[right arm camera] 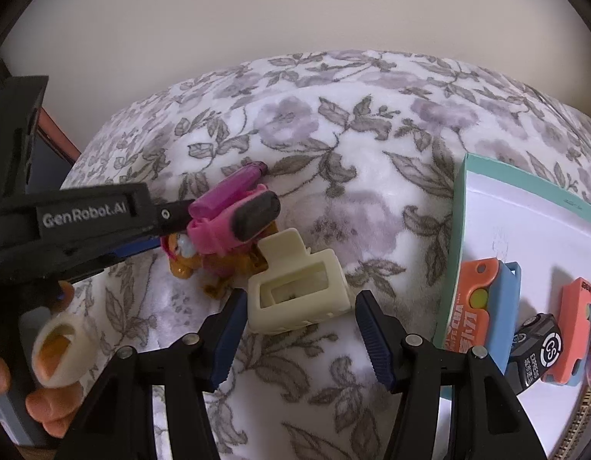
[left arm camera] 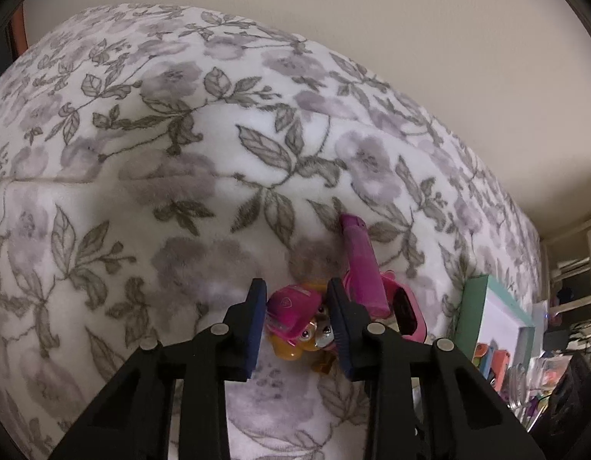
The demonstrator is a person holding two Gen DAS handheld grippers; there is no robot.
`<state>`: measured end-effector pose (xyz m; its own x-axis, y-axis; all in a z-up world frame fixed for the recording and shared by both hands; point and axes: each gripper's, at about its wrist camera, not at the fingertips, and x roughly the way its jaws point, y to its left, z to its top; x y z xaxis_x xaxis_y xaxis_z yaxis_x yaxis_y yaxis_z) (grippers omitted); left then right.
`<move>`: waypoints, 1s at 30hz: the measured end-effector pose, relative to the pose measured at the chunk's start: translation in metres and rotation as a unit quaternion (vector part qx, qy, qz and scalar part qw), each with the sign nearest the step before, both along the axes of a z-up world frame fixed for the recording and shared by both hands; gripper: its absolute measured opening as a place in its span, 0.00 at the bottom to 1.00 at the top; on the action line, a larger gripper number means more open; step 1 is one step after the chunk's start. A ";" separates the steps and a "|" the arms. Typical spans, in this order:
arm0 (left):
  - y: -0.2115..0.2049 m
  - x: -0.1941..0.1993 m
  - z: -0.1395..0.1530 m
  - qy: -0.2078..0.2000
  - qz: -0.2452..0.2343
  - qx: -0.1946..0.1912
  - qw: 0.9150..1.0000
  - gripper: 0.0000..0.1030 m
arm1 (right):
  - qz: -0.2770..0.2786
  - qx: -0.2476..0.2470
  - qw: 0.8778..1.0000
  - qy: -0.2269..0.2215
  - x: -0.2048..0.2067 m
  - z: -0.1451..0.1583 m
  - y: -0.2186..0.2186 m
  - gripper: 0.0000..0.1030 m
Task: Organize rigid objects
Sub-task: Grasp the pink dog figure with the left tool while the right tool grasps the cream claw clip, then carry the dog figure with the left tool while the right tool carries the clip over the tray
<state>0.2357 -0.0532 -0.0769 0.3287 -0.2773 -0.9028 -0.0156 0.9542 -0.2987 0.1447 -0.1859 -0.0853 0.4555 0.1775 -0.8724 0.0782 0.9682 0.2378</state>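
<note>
**Two grippers, two toys, one box waiting**

Nearest my right-hand camera are my own right gripper's (right arm camera: 299, 329) fingers, spread wide with nothing between them. Just beyond the tips lies the cream hair clip (right arm camera: 297, 287) on the floral blanket (right arm camera: 372, 145); the fingers flank it without touching, so I judge I am lined up to close on it.

My left gripper (left arm camera: 297, 324) has its blue pads on either side of the pink pup figure's (left arm camera: 295, 318) head. The pads look pressed against the helmet, and I take it I am gripping the toy, though it lies on the blanket rather than lifted. From the right-hand camera the same gripper reaches in from the left, its tip hidden behind the toy's pink wings.

To the right sits the teal-rimmed box (right arm camera: 458, 230), white inside, already holding an orange-and-blue toy (right arm camera: 483, 306), a coral block (right arm camera: 575, 329) and a black key fob (right arm camera: 537, 352). That is why I read it as the collecting place: both loose pieces lie near its rim, a short carry away.

Farthest is the plain wall (right arm camera: 295, 7).
</note>
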 end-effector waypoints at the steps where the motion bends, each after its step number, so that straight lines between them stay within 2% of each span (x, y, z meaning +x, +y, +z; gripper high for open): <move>1: -0.003 -0.002 0.001 -0.001 -0.001 0.007 1.000 0.33 | -0.001 -0.001 1.000 0.001 -0.001 0.000 0.000 0.59; 12: 0.005 -0.019 0.002 0.044 0.018 -0.002 0.999 0.32 | -0.015 0.008 1.000 0.022 -0.016 0.007 -0.008 0.59; 17: 0.012 -0.033 0.005 0.062 0.033 -0.016 0.997 0.32 | -0.025 0.012 0.999 0.021 -0.028 0.021 -0.012 0.59; 22: 0.022 -0.053 0.012 0.065 0.037 -0.006 0.997 0.32 | -0.032 0.013 0.999 0.020 -0.042 0.038 -0.014 0.59; 26: 0.030 -0.068 0.014 0.069 0.046 -0.013 0.997 0.32 | -0.035 0.015 0.999 0.015 -0.053 0.054 -0.013 0.59; 29: 0.036 -0.081 0.020 0.068 0.049 -0.020 0.996 0.24 | -0.034 0.012 0.999 0.007 -0.064 0.068 -0.012 0.59; 30: 0.037 -0.084 0.021 0.066 0.051 -0.019 0.996 0.12 | -0.034 0.010 0.999 0.005 -0.068 0.072 -0.012 0.59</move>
